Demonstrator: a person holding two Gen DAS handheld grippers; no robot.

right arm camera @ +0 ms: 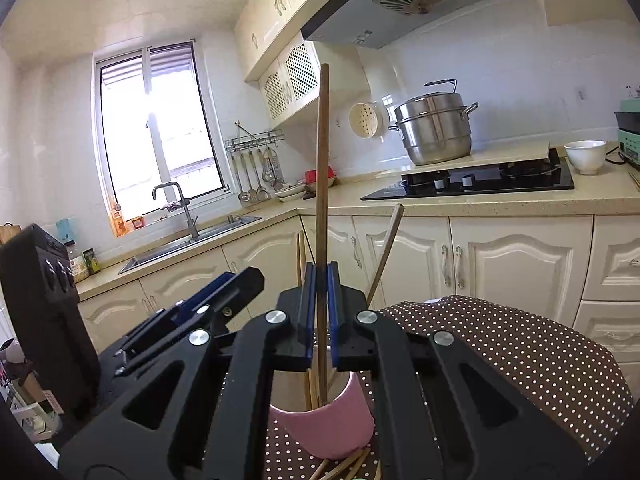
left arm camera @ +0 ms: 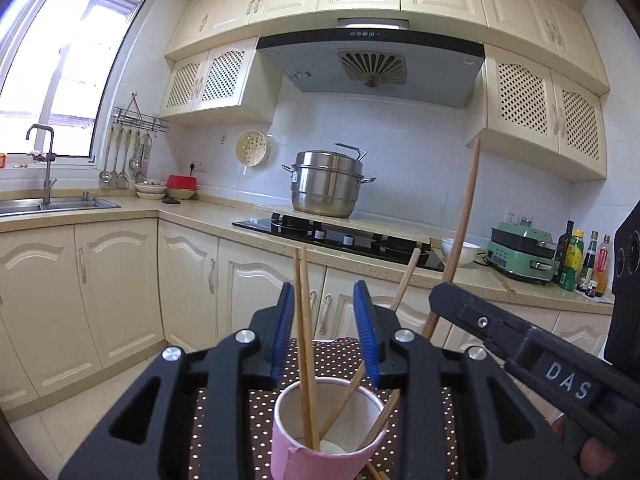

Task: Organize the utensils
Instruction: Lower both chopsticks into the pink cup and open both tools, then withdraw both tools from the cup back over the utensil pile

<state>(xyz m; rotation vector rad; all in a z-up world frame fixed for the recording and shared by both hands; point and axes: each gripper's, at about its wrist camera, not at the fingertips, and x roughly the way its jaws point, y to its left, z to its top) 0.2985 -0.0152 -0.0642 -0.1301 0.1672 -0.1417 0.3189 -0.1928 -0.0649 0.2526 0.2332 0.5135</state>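
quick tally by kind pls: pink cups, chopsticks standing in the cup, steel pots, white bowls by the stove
pink cup: 1
chopsticks standing in the cup: 4
steel pot: 1
white bowl: 1
total: 7

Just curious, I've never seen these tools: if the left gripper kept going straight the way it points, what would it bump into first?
Probably the pair of chopsticks standing in the pink cup, already between the left gripper's open jaws. Past them, likely the lower cabinet doors under the stove, though depth is hard to judge.
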